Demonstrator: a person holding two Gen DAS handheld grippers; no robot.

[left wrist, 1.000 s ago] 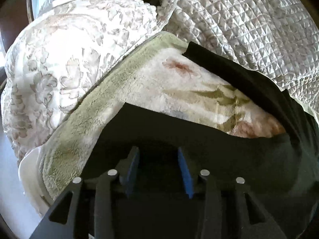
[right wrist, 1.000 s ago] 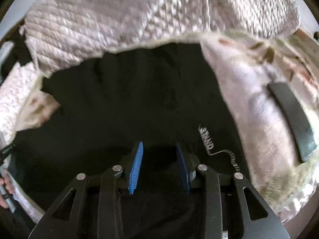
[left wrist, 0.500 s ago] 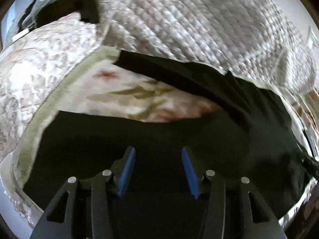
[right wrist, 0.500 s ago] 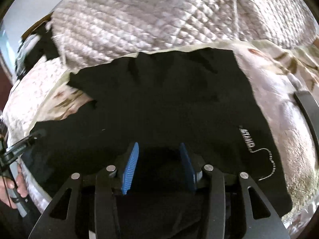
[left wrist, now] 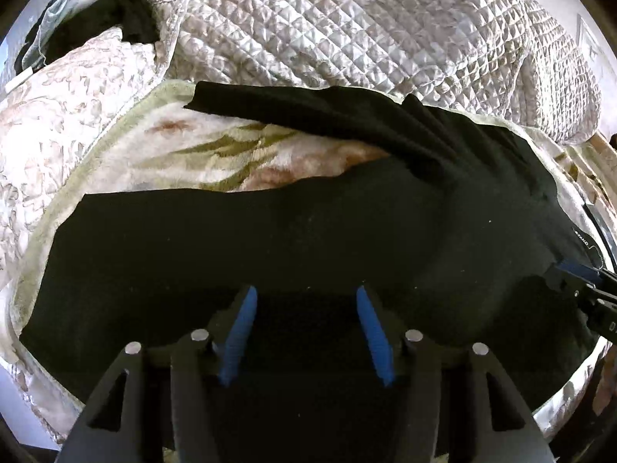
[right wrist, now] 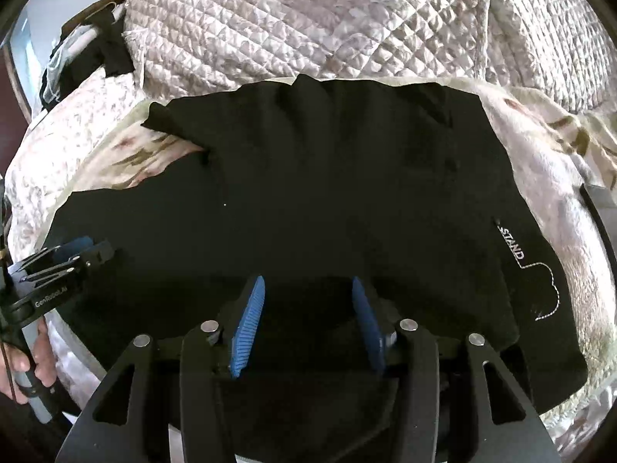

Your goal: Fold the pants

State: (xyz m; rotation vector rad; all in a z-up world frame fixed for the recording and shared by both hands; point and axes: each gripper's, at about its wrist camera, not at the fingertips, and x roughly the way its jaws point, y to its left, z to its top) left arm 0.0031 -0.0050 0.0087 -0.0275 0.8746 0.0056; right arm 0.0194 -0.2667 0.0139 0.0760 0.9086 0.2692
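Black pants (left wrist: pixel 293 231) lie spread on a floral fleece blanket (left wrist: pixel 216 154), both legs running to the left with a gap between them. In the right wrist view the pants (right wrist: pixel 327 193) show the waist part with white "STAND" lettering (right wrist: pixel 513 243) at the right. My left gripper (left wrist: pixel 304 324) is open and empty above the near leg; it also shows in the right wrist view (right wrist: pixel 83 250). My right gripper (right wrist: pixel 306 318) is open and empty above the waist area; it also shows at the right edge of the left wrist view (left wrist: pixel 578 277).
A quilted cream bedspread (left wrist: pixel 385 31) is bunched behind the pants. A floral pillow (left wrist: pixel 65 88) lies at the left, with dark clothing (left wrist: pixel 131 19) behind it. A dark strap (right wrist: pixel 601 216) lies at the blanket's right edge.
Both grippers have pulled back and risen, so more of the pants shows. The left view has swung right along the legs, and both stayed open.
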